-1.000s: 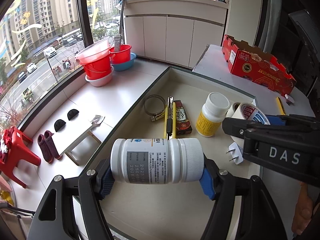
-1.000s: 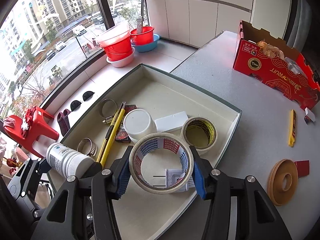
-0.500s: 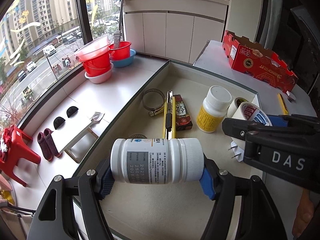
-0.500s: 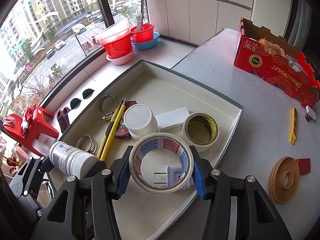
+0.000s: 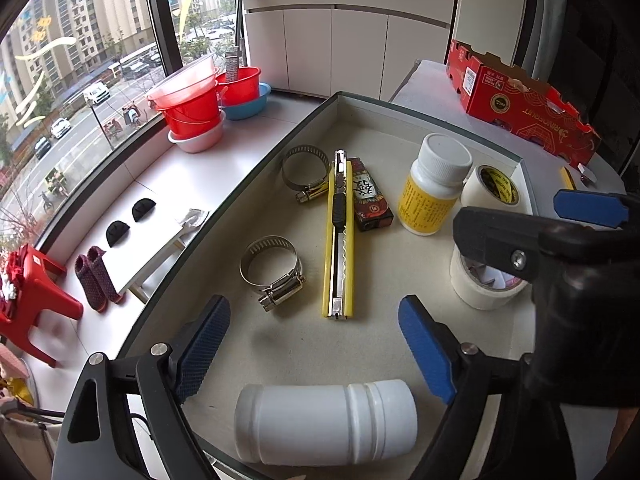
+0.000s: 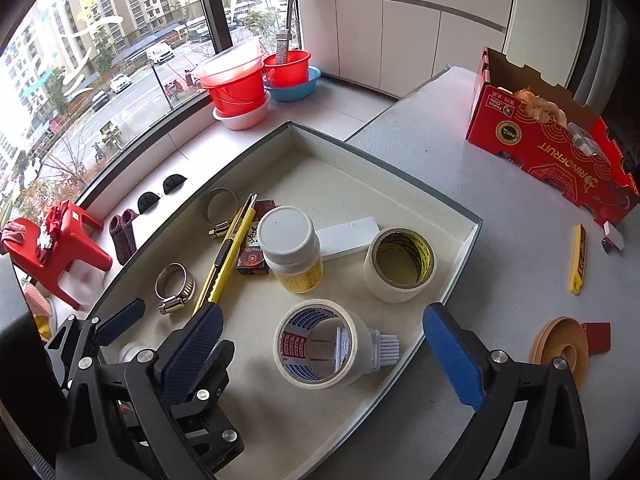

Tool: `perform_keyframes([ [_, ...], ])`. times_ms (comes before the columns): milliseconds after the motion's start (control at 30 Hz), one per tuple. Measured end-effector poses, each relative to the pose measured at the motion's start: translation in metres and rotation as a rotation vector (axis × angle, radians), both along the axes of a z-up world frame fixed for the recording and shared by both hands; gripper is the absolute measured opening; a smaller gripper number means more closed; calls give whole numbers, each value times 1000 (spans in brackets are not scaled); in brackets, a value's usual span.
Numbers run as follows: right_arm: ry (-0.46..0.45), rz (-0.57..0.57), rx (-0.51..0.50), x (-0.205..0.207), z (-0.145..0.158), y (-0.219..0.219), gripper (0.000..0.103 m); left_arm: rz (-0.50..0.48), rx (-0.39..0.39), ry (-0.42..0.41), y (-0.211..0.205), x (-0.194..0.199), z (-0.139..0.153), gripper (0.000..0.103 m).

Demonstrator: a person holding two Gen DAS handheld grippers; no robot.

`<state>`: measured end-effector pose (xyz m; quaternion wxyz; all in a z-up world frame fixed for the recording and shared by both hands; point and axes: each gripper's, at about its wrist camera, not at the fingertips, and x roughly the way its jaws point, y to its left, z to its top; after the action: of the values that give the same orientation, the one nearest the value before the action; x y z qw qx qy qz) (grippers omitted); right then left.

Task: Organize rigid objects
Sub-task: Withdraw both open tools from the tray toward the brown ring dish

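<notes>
Left wrist view: left gripper (image 5: 314, 344) has just been opening, releasing the white bottle (image 5: 326, 424) at the tray's (image 5: 256, 184) near edge, where it could roll; right gripper (image 6: 324, 354), likewise released, straddles the tape roll (image 6: 320, 346).

Red buckets (image 6: 240, 84) by the window; red stool (image 6: 56, 248) below.

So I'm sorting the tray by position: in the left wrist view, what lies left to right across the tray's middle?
Lower hose clamp → upper hose clamp → yellow utility knife → dark lighter → yellow-labelled pill bottle → far tape roll.
</notes>
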<state>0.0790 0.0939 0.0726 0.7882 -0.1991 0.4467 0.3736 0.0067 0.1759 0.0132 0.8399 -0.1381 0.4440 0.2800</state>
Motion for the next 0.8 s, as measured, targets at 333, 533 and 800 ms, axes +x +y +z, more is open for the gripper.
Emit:
perform_keyframes([
  [333, 52, -68, 24, -1, 1, -36, 101, 13, -23, -6, -6, -13, 7, 93],
  [533, 87, -151, 56, -5, 1, -81, 101, -34, -13, -9, -31, -15, 16, 94],
  [800, 83, -344, 89, -2, -4, -179, 101, -180, -25, -28, -89, -5, 32, 94],
])
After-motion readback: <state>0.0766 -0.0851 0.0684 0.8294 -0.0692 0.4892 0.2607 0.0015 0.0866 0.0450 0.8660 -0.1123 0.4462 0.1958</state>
